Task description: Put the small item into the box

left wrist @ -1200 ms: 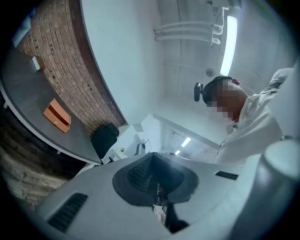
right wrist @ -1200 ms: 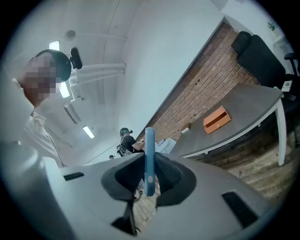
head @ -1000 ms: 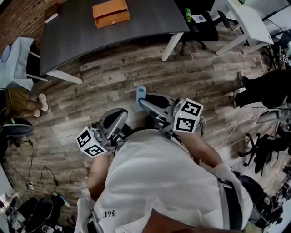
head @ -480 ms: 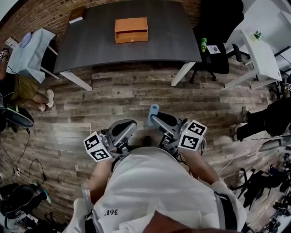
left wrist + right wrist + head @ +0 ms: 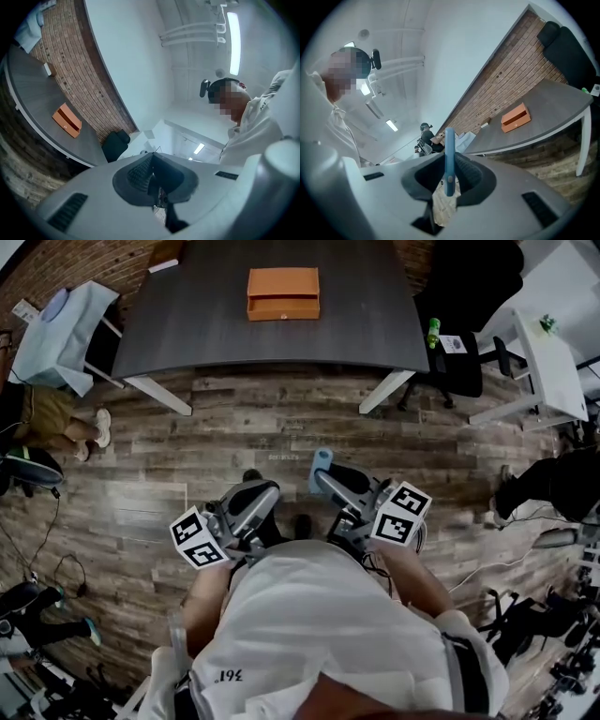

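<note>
left gripper (image 5: 152, 174): jaws pressed together, nothing between them, held near the body. orange box (image 5: 283, 293) on the dark table (image 5: 366, 329), well apart from both grippers, across the wood floor (image 5: 234, 427). right gripper (image 5: 449, 176): jaws pinching the small blue item (image 5: 449, 150), edge-on and upright. step judged: carrying. next move calls for closing on the table, bringing the item over the box, then releasing it.

I see a plank floor (image 5: 234, 427) below me and a dark table (image 5: 187, 324) ahead, set by a brick wall (image 5: 511, 75). A green bottle (image 5: 433, 333) sits near the table's right corner, by a black chair (image 5: 464, 371). A white desk (image 5: 553, 343) stands farther right. On my left is a pale-blue cloth (image 5: 66, 334), with someone's shoes (image 5: 101, 425) near it.
</note>
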`<state>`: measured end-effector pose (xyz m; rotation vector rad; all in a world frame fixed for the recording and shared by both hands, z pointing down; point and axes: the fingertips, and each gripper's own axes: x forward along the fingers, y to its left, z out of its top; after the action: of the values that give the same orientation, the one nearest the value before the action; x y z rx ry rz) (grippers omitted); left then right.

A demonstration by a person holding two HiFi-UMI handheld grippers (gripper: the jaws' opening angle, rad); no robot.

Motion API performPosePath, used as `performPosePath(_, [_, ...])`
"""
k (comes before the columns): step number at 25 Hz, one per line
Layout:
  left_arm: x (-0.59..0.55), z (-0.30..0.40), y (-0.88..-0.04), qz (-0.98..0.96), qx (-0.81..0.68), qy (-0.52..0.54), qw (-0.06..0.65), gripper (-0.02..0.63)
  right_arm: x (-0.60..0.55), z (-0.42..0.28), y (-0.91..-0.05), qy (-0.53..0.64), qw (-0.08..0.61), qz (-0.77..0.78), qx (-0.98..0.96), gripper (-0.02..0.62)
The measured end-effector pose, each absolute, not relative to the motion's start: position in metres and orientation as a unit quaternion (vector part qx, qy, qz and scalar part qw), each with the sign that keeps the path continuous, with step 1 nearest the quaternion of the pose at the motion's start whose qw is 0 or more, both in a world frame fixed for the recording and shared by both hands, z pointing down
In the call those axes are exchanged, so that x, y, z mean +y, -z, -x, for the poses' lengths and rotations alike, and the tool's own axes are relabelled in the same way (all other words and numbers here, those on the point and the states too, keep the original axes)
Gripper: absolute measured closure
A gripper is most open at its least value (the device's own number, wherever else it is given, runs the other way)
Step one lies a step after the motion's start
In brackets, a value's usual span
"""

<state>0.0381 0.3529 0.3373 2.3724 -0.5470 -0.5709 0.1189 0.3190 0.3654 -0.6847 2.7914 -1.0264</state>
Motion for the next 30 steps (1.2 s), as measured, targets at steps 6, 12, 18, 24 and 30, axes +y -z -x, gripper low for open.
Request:
performPosePath(6, [0.290,-0.010,-0.345,-0.903,-0.181,0.224,0.320,0.598,0.260,-0.096,-0.372,0.330,0.038,0.261,0.906,0.518])
performPosePath(12, [0.226,0.028,-0.333,-0.909,-0.158,0.216,0.320,0.598,0.198,-0.067,-0.360,0.324,0.042,0.296,0.898,0.518])
performPosePath(18, [0.183,0.060,-0.331,-0.911,-0.141,0.214,0.323,0.598,0.158,-0.039,-0.357,0.323,0.039,0.317,0.891,0.517])
performPosePath(24, [0.162,0.080,-0.335,-0.907,-0.135,0.218,0.333,0.598,0.132,-0.022,-0.358,0.323,0.031,0.328,0.887,0.518])
performPosePath(30, [0.141,0.093,-0.346,-0.909,-0.132,0.207,0.338,0.598,0.108,-0.016,-0.362,0.310,0.022,0.346,0.885,0.517])
